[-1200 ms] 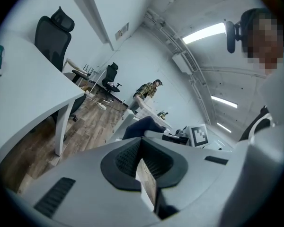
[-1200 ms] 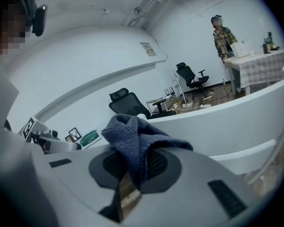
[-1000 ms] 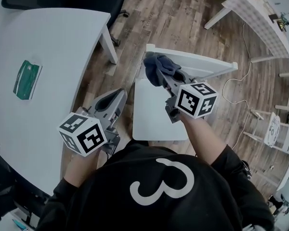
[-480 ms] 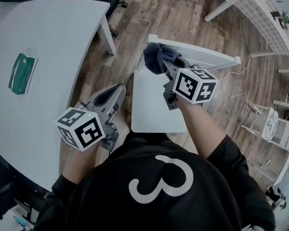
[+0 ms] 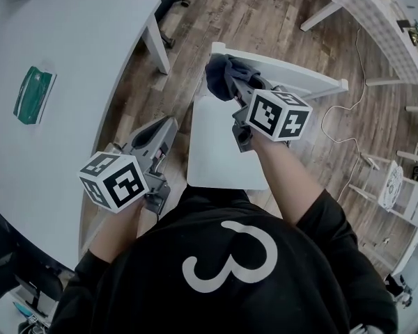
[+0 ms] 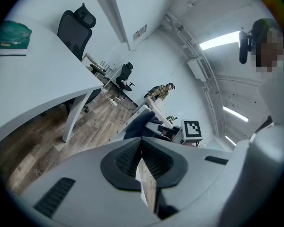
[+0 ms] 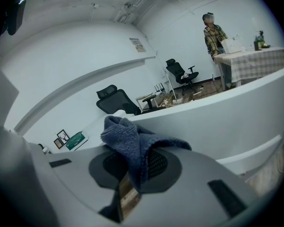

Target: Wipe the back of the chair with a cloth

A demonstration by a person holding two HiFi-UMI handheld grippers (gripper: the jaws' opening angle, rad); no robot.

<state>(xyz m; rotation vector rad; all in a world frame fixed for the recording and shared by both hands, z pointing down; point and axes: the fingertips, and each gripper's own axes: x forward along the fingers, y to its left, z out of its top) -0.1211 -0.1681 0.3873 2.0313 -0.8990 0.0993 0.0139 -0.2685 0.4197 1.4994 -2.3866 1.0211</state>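
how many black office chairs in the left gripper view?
2. Near office chair behind the white table, upper left; far office chair mid-frame, deeper in the room. More may be hidden.

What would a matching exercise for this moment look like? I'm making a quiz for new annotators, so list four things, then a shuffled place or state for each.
Things
1. cloth
2. left gripper
3. green packet
4. chair

Places or states
A. lies on the white table
B. white, stands on the wood floor
C. jaws together, nothing between them
D. clamped in the right gripper

Pairs: 1-D, 2-C, 3-A, 4-B
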